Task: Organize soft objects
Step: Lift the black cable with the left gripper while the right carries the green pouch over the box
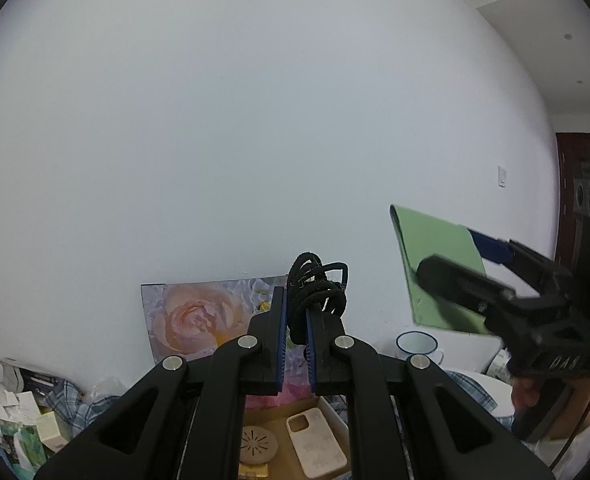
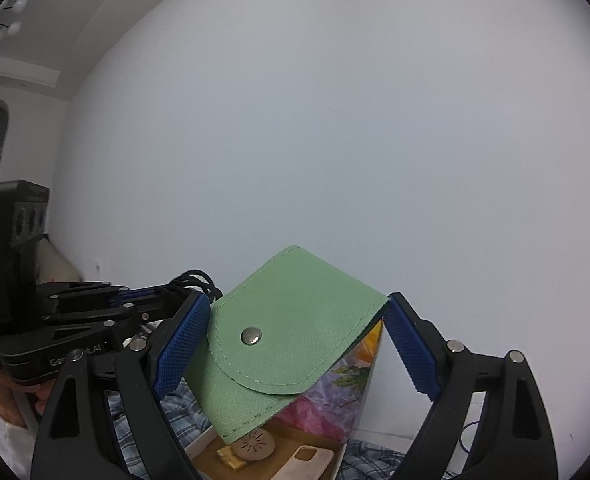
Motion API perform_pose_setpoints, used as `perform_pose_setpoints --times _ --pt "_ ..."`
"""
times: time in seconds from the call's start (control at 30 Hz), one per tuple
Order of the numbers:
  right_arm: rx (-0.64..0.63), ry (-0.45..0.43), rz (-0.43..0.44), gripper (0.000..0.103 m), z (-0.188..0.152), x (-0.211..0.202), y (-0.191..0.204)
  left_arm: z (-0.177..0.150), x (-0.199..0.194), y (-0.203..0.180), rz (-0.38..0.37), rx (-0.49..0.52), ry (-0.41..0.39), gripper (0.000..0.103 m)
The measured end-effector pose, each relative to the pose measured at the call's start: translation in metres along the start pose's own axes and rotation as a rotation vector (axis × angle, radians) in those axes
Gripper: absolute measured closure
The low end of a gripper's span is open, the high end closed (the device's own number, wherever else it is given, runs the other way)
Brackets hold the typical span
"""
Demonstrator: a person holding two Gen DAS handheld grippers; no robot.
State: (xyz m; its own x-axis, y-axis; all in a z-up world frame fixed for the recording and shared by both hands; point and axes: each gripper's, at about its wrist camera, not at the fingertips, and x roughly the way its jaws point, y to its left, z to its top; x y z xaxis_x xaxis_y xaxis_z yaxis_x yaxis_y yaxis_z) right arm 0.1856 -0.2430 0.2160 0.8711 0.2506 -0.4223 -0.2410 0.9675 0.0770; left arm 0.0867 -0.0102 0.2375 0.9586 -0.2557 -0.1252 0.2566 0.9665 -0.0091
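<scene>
Two tools held above the box [image 1: 327, 408], ready for dropping: left tool [image 1: 295, 320] pinching black hair ties [image 1: 317, 288], right tool [image 2: 295, 344] spread wide, clamping green pouch [image 2: 287, 340].

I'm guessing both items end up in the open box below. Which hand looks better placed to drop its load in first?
Probably the left. The left gripper holds the black hair ties straight above the box; the right gripper holds the green pouch off to one side.

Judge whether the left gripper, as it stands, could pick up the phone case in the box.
Probably not: the left gripper is shut on a bundle of black hair ties, so its jaws are occupied, though the phone case lies uncovered below.
</scene>
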Motion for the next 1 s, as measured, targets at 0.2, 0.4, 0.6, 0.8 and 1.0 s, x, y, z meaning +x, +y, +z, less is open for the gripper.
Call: perform_pose_setpoints --times 0.2,0.4,0.6,0.8,1.0 --pt "0.034 0.033 -0.008 0.015 -0.02 0.024 -0.005 -0.006 0.028 -0.002 0.055 0.023 0.028 0.095" --pt "0.07 0.087 -0.003 0.015 -0.046 0.053 -0.01 -0.027 0.057 0.009 0.047 -0.001 0.093 0.095" --pt "0.097 0.133 -0.014 0.015 -0.059 0.078 -0.016 -0.045 0.082 0.023 0.07 -0.014 0.15 0.095" --pt "0.091 0.167 -0.025 0.015 -0.063 0.096 0.002 -0.063 0.1 0.035 0.061 -0.035 0.198 0.095" --pt "0.098 0.217 -0.021 0.015 -0.082 0.1 -0.019 -0.088 0.119 0.04 0.07 -0.031 0.274 0.095"
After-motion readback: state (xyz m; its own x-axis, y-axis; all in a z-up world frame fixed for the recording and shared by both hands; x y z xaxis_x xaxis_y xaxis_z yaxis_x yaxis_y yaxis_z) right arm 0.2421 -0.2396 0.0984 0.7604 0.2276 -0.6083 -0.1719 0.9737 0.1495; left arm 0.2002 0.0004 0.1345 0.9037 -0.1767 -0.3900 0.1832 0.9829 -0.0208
